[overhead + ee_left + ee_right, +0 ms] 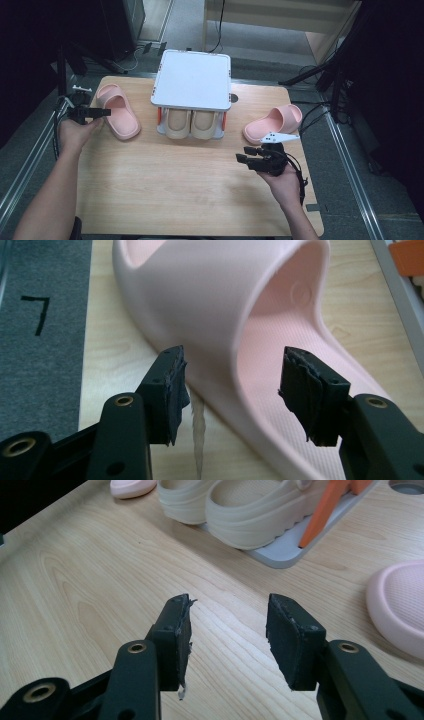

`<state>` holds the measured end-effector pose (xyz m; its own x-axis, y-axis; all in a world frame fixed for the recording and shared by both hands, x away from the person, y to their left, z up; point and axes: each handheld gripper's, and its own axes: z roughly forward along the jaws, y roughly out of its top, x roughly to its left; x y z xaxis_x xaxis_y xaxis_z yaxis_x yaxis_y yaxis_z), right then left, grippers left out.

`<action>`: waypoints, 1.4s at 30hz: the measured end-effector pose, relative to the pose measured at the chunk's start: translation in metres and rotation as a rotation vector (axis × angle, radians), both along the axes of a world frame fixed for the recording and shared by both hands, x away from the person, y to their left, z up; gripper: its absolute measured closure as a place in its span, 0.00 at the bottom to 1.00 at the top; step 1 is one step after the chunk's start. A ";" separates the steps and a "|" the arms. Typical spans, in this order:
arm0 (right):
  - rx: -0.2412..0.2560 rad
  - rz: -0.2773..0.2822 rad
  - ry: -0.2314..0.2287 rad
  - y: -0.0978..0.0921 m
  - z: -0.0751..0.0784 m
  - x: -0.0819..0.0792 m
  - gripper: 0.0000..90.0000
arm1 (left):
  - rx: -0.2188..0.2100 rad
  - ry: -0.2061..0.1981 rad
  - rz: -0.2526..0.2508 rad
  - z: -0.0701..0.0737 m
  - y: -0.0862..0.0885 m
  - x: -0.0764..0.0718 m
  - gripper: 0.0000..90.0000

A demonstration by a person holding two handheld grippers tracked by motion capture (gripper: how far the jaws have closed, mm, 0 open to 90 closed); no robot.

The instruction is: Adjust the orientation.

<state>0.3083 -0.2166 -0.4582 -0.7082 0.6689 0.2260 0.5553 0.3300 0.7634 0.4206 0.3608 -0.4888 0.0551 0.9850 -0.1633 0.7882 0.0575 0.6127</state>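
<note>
Left gripper spread wide at the pink slipper, jaws astride the strap's edge, one finger outside the sole's rim, the other over the footbed, nothing clamped. Seen from above, same slipper just ahead of those fingertips on the wooden table. Right gripper gaping too, empty, hovering over bare wood. Second pink slipper just off its right finger; beige clogs well ahead on the grey shoe rack.

Light wooden table carrying | two pink foam slippers | small grey two-tier shoe rack sitting between
</note>
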 end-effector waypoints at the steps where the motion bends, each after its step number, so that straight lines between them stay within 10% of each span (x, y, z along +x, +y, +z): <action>1: 0.000 -0.006 0.001 -0.002 0.000 -0.001 0.59 | -0.006 0.006 -0.003 0.000 -0.003 0.007 0.48; 12: -0.003 -0.047 0.007 -0.014 -0.001 -0.009 0.59 | -0.024 0.059 0.096 -0.017 0.004 0.025 0.54; 24: -0.003 -0.059 0.008 -0.016 -0.001 -0.008 0.59 | 0.125 0.047 0.050 -0.014 0.010 0.018 0.91; 42: 0.010 -0.039 0.006 -0.012 -0.001 -0.001 0.60 | 0.087 0.034 -0.031 0.021 0.006 -0.013 0.93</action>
